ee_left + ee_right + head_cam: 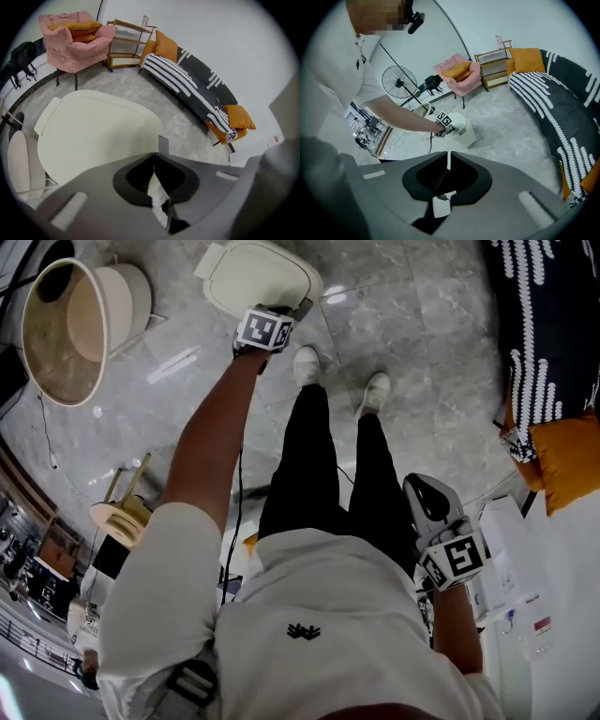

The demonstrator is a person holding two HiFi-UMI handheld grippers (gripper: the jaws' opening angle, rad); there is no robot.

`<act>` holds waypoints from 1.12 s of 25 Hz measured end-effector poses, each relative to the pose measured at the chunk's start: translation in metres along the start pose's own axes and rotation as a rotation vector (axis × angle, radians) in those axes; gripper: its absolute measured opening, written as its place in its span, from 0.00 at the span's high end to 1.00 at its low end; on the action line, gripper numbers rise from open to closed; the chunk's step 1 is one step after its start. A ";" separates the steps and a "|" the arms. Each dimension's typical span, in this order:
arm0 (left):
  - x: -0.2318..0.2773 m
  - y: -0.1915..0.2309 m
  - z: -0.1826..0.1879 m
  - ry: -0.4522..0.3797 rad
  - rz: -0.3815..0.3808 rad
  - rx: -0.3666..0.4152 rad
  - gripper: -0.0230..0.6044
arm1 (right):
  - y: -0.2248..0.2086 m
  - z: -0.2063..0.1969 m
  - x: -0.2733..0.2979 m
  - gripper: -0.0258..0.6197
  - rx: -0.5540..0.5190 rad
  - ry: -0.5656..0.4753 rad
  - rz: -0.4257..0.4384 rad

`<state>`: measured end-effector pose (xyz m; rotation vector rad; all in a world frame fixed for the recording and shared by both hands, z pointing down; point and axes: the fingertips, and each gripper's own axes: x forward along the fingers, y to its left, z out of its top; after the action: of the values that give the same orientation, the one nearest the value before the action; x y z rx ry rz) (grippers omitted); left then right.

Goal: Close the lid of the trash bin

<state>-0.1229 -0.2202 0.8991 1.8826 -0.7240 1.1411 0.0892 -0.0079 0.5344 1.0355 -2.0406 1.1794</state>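
The right gripper [448,161] hangs low by the person's hip; its jaws are pressed together with only a thin slit, and they hold nothing; it is well apart from the work. Further out, the person's left arm reaches forward and down; the left gripper [154,153] is at the end of it; its jaws are closed tip to tip, with nothing pinched between them. Right in front of those tips, and a little below, is the cream lid [93,136] of the trash bin [464,133]; the closed tips sit at its near edge, touching it or just above it, I cannot tell which. The lid looks flat on top of the bin, so I think it is down or almost down; its long side runs across the left gripper, not away from it. The left gripper is the near one, so any last push down is its job. The bin stands on the grey stone floor [422,324]; far behind are a pink armchair [77,42] and a dark sofa [197,89].
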 end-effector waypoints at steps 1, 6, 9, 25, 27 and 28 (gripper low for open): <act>0.002 0.000 0.000 -0.001 0.003 -0.004 0.87 | -0.001 -0.001 -0.001 0.93 0.001 0.001 -0.004; 0.006 0.002 -0.001 -0.015 0.011 -0.024 0.88 | -0.001 -0.006 0.002 0.93 0.003 0.006 -0.013; 0.009 0.003 -0.003 -0.005 0.009 -0.021 0.87 | -0.001 -0.007 0.002 0.93 0.002 0.004 -0.019; -0.062 -0.054 0.013 -0.129 -0.015 -0.078 0.88 | 0.002 0.019 -0.017 0.93 -0.104 -0.093 0.040; -0.084 -0.074 0.015 -0.166 -0.023 -0.087 0.88 | 0.003 0.029 -0.027 0.93 -0.134 -0.120 0.055; -0.096 -0.085 0.014 -0.181 -0.025 -0.091 0.88 | 0.005 0.033 -0.033 0.93 -0.151 -0.133 0.066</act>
<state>-0.0912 -0.1824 0.7805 1.9291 -0.8353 0.9141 0.1003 -0.0246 0.4913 1.0031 -2.2447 0.9938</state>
